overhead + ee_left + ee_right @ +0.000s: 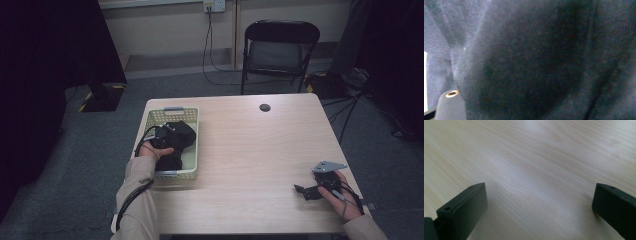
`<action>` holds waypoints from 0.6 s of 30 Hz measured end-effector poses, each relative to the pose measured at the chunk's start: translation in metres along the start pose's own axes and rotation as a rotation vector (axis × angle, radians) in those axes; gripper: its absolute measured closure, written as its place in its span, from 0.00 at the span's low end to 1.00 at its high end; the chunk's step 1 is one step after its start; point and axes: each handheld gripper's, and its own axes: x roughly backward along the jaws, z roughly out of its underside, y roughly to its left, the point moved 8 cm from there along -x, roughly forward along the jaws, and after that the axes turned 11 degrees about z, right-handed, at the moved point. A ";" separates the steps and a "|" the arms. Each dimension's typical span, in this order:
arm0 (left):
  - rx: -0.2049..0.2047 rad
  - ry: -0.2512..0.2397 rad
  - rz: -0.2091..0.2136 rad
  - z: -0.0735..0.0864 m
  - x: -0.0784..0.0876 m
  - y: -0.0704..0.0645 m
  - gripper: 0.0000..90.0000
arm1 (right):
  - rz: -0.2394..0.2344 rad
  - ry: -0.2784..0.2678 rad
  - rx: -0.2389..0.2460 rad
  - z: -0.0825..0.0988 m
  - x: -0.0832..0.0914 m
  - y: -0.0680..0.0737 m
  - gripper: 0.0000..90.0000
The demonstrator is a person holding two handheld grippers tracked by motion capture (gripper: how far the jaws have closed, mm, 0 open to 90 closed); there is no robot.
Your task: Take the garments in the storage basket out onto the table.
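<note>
Dark knitted cloth (544, 62) presses right up against the left gripper view, so close that its weave blurs; one jaw tip with a brass-ringed hole shows at the bottom left edge of that view. From above, this cloth is a black garment bundled inside the pale green basket (188, 116), which sits at the left edge of the table (250, 150). The left gripper (167, 137) is sunk into the top of the bundle within the basket, the person's hand wrapped around its body. Whether its jaws have actually pinched a fold I cannot tell: the cloth hides the tips from above, and the close view is too smothered to show pads pressing.

Well to the right of the basket, near the table's front right corner, the right gripper (306, 191) rests low over bare wood. Its own view shows the two black jaws spread wide apart with nothing between them.

As a judgement, the work is at its very start: the garment is wholly in the basket, the grasp on it looks only just being made, and nothing has been lifted out. Securing a hold, raising the cloth clear of the basket walls and bringing it onto the open tabletop all appear left to do, likely with the idle right gripper joining in.
</note>
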 end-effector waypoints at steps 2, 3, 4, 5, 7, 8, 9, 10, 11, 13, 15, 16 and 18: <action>-0.003 -0.008 -0.014 0.000 0.000 0.000 0.27 | 0.000 0.000 0.000 0.000 0.000 0.000 0.00; -0.008 -0.013 -0.020 0.000 0.001 0.000 0.30 | 0.000 0.000 0.000 0.000 0.000 0.000 0.00; -0.001 -0.022 -0.030 0.001 0.002 -0.001 0.34 | 0.000 0.000 0.000 0.000 0.000 0.000 0.00; 0.017 -0.034 -0.041 0.001 0.002 -0.001 0.38 | 0.000 0.000 0.000 0.000 0.000 0.000 0.00; 0.036 -0.032 -0.057 0.000 0.003 -0.002 0.47 | 0.000 0.000 0.000 0.000 0.000 0.000 0.00; 0.041 -0.028 -0.067 0.000 0.004 -0.003 0.51 | 0.000 0.000 0.000 0.000 0.000 0.000 0.00; 0.040 -0.025 -0.076 0.000 0.004 -0.005 0.54 | 0.000 0.000 0.000 0.000 0.000 0.000 0.00; 0.041 -0.025 -0.083 0.000 0.005 -0.005 0.56 | 0.000 0.000 0.000 0.000 0.000 0.000 0.00; 0.045 -0.030 -0.089 0.000 0.006 -0.006 0.59 | 0.000 0.000 0.000 0.000 0.000 0.000 0.00; 0.054 -0.042 -0.105 -0.001 0.009 -0.007 0.62 | 0.000 0.000 0.000 0.000 0.000 0.000 0.00; 0.049 -0.051 -0.121 -0.001 0.011 -0.008 0.64 | 0.000 0.000 0.000 0.000 0.000 0.000 0.00; 0.042 -0.055 -0.129 -0.002 0.012 -0.009 0.65 | 0.000 0.000 0.000 0.000 0.000 0.000 0.00; 0.026 -0.066 -0.144 -0.005 0.016 -0.010 0.66 | 0.000 0.000 0.000 0.000 0.000 0.000 0.00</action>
